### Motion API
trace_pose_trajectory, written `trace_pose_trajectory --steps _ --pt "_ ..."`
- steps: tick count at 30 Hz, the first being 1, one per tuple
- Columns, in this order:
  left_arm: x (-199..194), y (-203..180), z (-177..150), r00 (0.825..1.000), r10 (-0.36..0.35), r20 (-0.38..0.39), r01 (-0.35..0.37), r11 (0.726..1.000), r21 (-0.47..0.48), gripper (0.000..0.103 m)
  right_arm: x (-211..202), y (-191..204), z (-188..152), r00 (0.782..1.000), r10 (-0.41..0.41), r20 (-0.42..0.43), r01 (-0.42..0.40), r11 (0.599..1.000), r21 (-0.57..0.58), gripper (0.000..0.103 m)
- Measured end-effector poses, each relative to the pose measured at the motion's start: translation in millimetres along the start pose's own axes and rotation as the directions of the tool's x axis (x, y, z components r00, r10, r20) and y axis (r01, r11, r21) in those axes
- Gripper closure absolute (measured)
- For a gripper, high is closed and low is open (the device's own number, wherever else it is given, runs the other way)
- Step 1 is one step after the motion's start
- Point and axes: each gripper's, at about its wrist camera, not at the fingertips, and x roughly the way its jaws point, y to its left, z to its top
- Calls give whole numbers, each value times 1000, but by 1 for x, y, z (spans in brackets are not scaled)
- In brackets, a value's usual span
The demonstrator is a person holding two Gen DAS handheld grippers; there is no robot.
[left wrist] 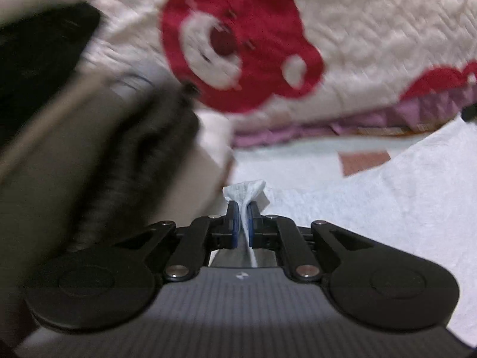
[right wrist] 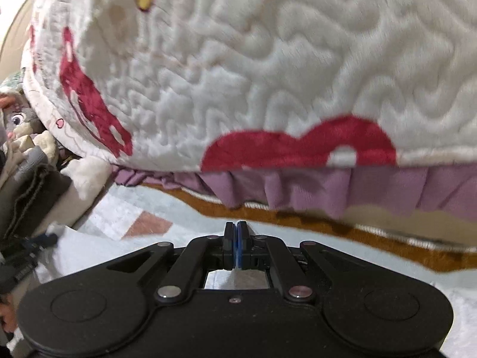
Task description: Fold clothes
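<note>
Garment: white cloth spread on bed, one bunched edge pinched in left tool.
Right tool: clenched, grasped contents unclear.
Risk: thin pinch slipping if tugged.

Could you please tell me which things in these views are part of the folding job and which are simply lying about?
Part of the job:
- white garment
- left gripper, shut on a pinch of its fabric
- right gripper, shut; no cloth visible between its fingers

Lying about:
- quilted bear-print blanket
- purple ruffle
- plush toy
</note>
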Motion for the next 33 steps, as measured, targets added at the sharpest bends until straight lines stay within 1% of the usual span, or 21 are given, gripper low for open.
trace_pose_trajectory --steps 2,5,10,11,12,14,15,16,17,18,20,21,22,23,24,25,26,28,29,31,33 --pt "-3 3 1 1000 19 8 -19 1000 -7 97 -3 7 1 1000 -1 29 2 999 -40 100" --pt "3 -1 -3 999 44 -5 -44 999 27 97 3 12 1 998 -46 35 49 995 -84 100" --pt "11 1 -11 998 50 -45 -49 999 17 97 14 21 1 991 -124 47 130 979 -157 101" --pt "14 2 -13 996 64 -56 -64 998 12 96 16 23 0 989 -139 51 146 974 -171 101" --pt "18 3 -15 994 86 -70 -86 996 6 96 17 24 -2 971 -224 84 237 948 -214 95" --pt "23 9 -19 989 110 -96 -112 994 -18 95 2 12 -8 953 -279 117 298 933 -203 91" --pt "20 14 -19 990 96 -98 -102 993 -52 95 -7 6 -10 943 -305 132 326 925 -195 85" --pt "15 16 -17 993 74 -91 -81 994 -75 93 -15 1 -13 932 -330 147 354 916 -187 84" --pt "8 17 -14 995 50 -82 -57 995 -88 91 -23 -5 -15 921 -355 162 381 907 -179 78" --pt "2 17 -10 997 25 -72 -33 994 -100 87 -40 -15 -21 918 -359 166 386 906 -175 68" --pt "-13 5 2 997 -66 -41 62 994 -87 77 -76 -35 -31 915 -365 171 392 904 -169 61" --pt "-20 -4 10 992 -124 -30 122 990 -76 69 -95 -52 -38 903 -396 167 418 899 -131 61" --pt "-26 -14 17 983 -185 -24 182 980 -77 63 -114 -70 -46 890 -427 161 444 891 -91 61" --pt "-31 -25 24 967 -252 -27 249 964 -91 61 -133 -88 -53 875 -458 153 470 881 -51 59" --pt "-35 -39 30 946 -322 -34 317 942 -109 61 -151 -109 -62 858 -492 150 498 867 -1 60" --pt "-37 -53 35 923 -382 -47 375 919 -121 61 -168 -131 -73 818 -555 149 558 829 29 60" --pt "-38 -71 41 899 -433 -67 424 898 -122 61 -180 -149 -80 772 -620 140 620 783 53 60" --pt "-48 -115 47 854 -509 -106 504 861 -73 61 -215 -192 -96 687 -723 73 695 683 227 59" --pt "-53 -138 50 831 -542 -126 541 840 -45 61 -235 -205 -107 690 -721 73 669 672 318 59" --pt "-68 -184 55 777 -609 -157 619 786 13 60 -274 -229 -130 701 -709 79 592 639 491 59" --pt "-81 -220 53 730 -658 -182 674 737 40 58 -295 -236 -152 728 -682 71 540 634 554 59"
